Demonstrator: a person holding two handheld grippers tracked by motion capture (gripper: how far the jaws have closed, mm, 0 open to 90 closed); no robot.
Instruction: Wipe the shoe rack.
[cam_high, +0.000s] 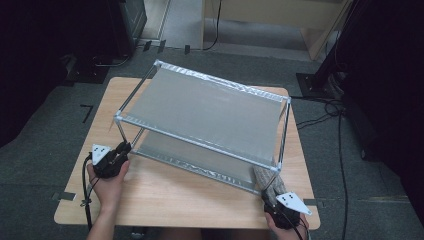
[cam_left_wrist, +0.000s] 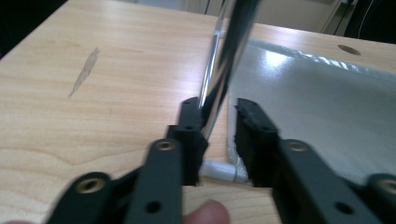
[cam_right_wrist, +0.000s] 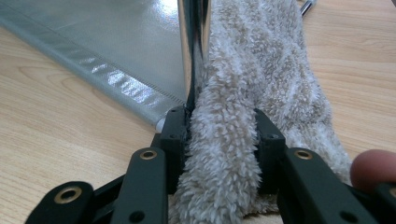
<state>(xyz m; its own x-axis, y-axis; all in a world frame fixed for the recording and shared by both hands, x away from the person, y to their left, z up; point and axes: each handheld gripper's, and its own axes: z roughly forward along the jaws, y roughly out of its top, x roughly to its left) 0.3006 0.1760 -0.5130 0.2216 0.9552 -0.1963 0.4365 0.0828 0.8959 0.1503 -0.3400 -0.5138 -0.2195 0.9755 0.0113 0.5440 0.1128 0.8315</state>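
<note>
You see the bench (cam_high: 165, 200) evenly lit from above in the high view, while the floor around it falls dark. Soft glare lies on the silver shelf (cam_high: 200, 107). In the left gripper view the metal post (cam_left_wrist: 224, 60) is blurred and the jaws are soft. The towel (cam_right_wrist: 261, 70) looks sharp in the right gripper view.

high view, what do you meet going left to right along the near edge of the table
left claw at the rack's near-left leg → rack's lower shelf → fuzzy towel → right claw
</note>
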